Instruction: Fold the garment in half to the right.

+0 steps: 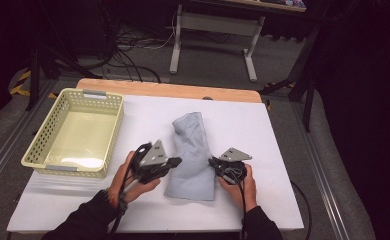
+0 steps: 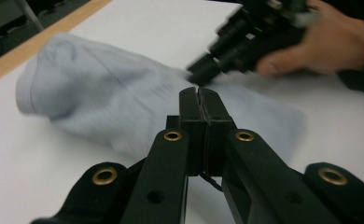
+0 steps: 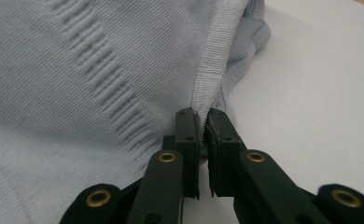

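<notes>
1. Your table (image 1: 263,150) carries a white sheet, with a bare wood edge along the far side; beyond it lie grey floor, tangled cables and a white-legged desk (image 1: 213,30) in a dark room.
2. A pale yellow perforated basket (image 1: 43,135) sits at the table's left.
3. The light blue knit garment (image 1: 190,150) lies mid-table, between your hands.
4. Your left claw (image 2: 199,95) is pressed together, tips at the garment's left edge — whether cloth is caught, you cannot tell.
5. Your right claw (image 3: 202,116) is nearly closed — pinching the garment's ribbed hem (image 3: 213,56).
6. No readable writing or brand shows.
</notes>
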Motion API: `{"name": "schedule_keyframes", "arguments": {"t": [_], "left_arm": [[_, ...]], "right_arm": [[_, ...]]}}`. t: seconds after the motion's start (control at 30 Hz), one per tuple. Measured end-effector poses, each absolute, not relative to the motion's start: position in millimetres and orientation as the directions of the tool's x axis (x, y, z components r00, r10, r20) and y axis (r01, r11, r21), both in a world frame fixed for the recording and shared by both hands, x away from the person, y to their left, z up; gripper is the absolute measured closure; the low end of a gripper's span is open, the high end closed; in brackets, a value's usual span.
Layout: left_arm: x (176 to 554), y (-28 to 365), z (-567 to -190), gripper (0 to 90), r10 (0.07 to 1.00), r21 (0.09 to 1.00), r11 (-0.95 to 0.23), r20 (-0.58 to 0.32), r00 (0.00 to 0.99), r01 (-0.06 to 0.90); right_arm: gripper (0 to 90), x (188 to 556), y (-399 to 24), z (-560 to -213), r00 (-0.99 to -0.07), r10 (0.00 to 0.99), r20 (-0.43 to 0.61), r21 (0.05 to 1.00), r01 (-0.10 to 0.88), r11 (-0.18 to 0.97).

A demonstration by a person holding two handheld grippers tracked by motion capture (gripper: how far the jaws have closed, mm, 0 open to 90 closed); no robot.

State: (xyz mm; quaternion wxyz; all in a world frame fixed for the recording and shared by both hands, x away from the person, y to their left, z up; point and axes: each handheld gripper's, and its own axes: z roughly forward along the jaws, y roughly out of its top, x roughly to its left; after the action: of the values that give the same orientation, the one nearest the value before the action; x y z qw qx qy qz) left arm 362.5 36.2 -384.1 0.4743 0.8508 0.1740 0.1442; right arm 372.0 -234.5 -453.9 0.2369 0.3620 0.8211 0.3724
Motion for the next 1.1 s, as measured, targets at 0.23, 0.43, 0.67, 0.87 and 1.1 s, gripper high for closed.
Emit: {"name": "schedule_keyframes", "arguments": {"t": [0.23,0.43,0.67,0.87,1.1], "left_arm": [[401,-1,-404,85.4,0.461,0.838,-0.508,0.069,0.884,0.199],[415,-4,-433,89.6,0.521,0.777,-0.565,0.075,0.85,0.278],[413,12,-452,89.8,0.536,0.769,-0.564,0.061,0.842,0.303],[394,25,-430,89.6,0.495,0.804,-0.549,0.091,0.864,0.23],[366,40,-421,86.8,0.411,0.792,-0.585,0.099,0.906,0.178]], "right_arm": [[84.5,369,-236,-452,-0.637,0.761,-0.122,0.785,0.407,0.467],[84.5,364,-234,-450,-0.644,0.753,-0.135,0.765,0.415,0.493],[84.5,357,-220,-452,-0.673,0.722,-0.16,0.738,0.404,0.54],[84.2,363,-226,-443,-0.671,0.727,-0.149,0.753,0.399,0.523],[84.4,372,-231,-432,-0.638,0.752,-0.167,0.781,0.379,0.496]]}}
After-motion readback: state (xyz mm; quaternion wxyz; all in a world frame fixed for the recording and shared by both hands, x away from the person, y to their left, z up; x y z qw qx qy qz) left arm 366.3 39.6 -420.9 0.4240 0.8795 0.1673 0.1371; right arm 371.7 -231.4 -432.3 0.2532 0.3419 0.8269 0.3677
